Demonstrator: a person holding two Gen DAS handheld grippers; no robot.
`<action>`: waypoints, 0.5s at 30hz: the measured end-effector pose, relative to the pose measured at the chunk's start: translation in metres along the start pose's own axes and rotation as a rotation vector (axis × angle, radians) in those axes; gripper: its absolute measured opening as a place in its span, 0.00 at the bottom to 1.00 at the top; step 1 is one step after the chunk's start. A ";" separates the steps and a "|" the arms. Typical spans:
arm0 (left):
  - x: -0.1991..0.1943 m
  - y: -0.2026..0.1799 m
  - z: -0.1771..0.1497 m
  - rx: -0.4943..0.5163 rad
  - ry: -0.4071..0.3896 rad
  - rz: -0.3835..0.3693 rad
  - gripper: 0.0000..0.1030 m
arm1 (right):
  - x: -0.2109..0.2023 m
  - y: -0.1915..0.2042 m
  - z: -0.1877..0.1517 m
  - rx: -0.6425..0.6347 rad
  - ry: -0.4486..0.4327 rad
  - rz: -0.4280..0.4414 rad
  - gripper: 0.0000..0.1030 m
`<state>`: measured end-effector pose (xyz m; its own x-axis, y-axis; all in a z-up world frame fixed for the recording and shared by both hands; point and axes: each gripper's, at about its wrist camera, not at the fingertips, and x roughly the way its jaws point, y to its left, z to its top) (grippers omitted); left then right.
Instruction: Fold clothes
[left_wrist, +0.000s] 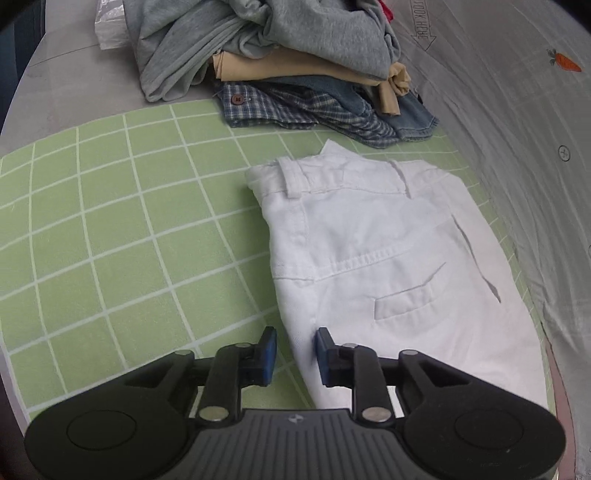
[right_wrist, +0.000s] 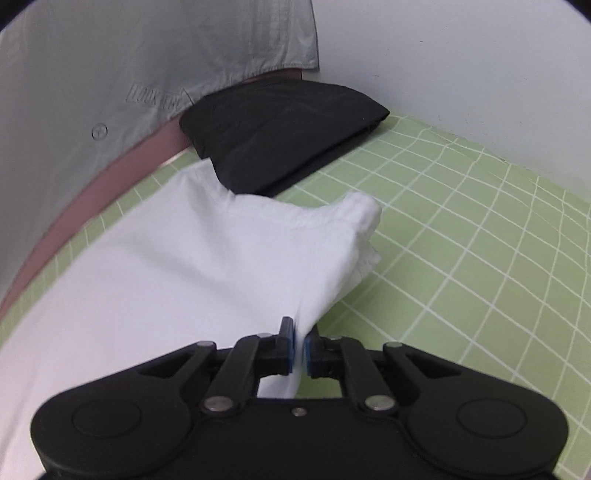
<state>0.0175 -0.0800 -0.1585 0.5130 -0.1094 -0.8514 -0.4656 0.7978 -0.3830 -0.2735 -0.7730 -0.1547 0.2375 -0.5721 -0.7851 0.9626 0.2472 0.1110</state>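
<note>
Left wrist | green grid mat (left_wrist: 122, 229); left claw (left_wrist: 295, 356) agape astride white trousers (left_wrist: 388, 258) | right claw (right_wrist: 298, 349) pinching them

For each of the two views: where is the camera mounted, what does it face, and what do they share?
Left wrist: behind the left gripper, angled down at white trousers; jaws apart, straddling the edge. Heaped clothes pile beyond.
Right wrist: behind the right gripper, pinching white cloth; folded black garment beyond.
Shared: trousers, green grid mat, grey printed sheet.

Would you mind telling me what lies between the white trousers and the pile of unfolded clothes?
Only bare green checked mat; the left wrist view shows nothing between the white trousers and the pile.
</note>
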 end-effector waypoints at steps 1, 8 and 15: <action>-0.006 0.002 0.003 0.006 -0.013 -0.006 0.29 | -0.004 0.005 -0.005 -0.021 -0.002 -0.018 0.28; -0.031 0.000 0.013 0.136 -0.084 0.040 0.41 | -0.031 0.055 -0.041 -0.178 -0.022 -0.014 0.68; -0.043 -0.001 -0.008 0.154 -0.055 0.005 0.46 | -0.032 0.072 -0.076 -0.109 0.072 0.106 0.74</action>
<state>-0.0102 -0.0809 -0.1250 0.5516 -0.0758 -0.8307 -0.3546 0.8801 -0.3158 -0.2215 -0.6776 -0.1678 0.3233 -0.4815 -0.8146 0.9119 0.3886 0.1322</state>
